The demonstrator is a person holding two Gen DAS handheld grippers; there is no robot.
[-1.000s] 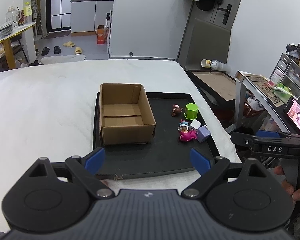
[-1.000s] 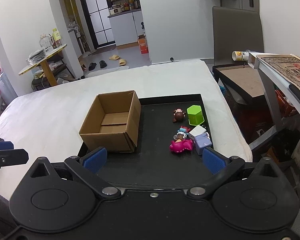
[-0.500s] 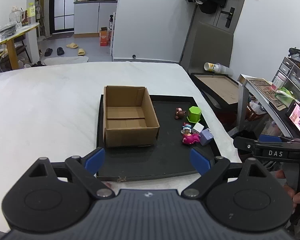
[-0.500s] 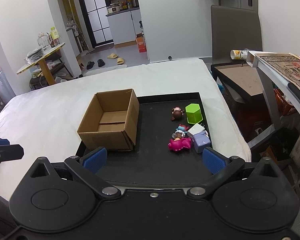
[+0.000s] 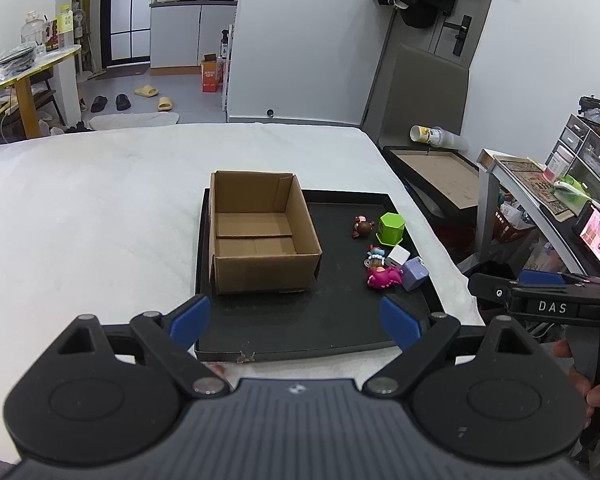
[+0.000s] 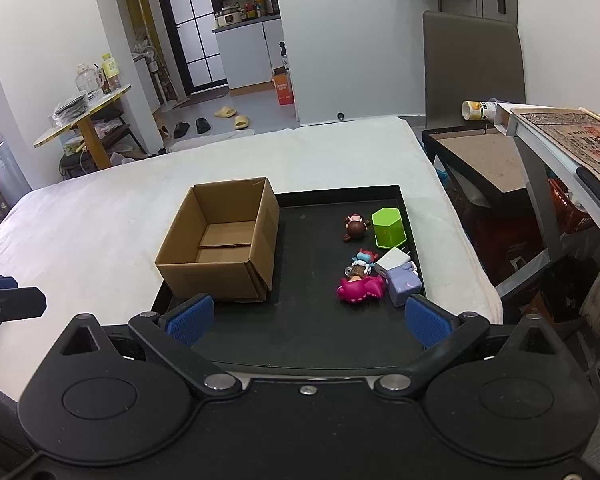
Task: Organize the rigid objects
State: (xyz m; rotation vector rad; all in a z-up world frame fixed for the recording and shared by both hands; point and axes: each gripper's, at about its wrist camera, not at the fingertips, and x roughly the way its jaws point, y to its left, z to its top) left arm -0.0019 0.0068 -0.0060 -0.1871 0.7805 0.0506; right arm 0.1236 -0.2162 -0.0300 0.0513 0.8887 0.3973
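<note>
Both tools hung short of the black tray (image 6: 400, 200), holding nothing: the left gripper (image 5: 294, 322) had its fingers spread wide, and so did the right gripper (image 6: 306, 320). On the tray's left part the cardboard box (image 6: 220, 248) stood open and looked bare inside. To its right lay the toys: a green hexagonal block (image 6: 389, 227), a brown figure (image 6: 355, 227), a pink figure (image 6: 358, 288), a white cube (image 6: 392, 262), a lilac cube (image 6: 404, 282). By my reading, sorting had not begun. A small blue-topped figure (image 6: 363, 261) was hard to identify.
</note>
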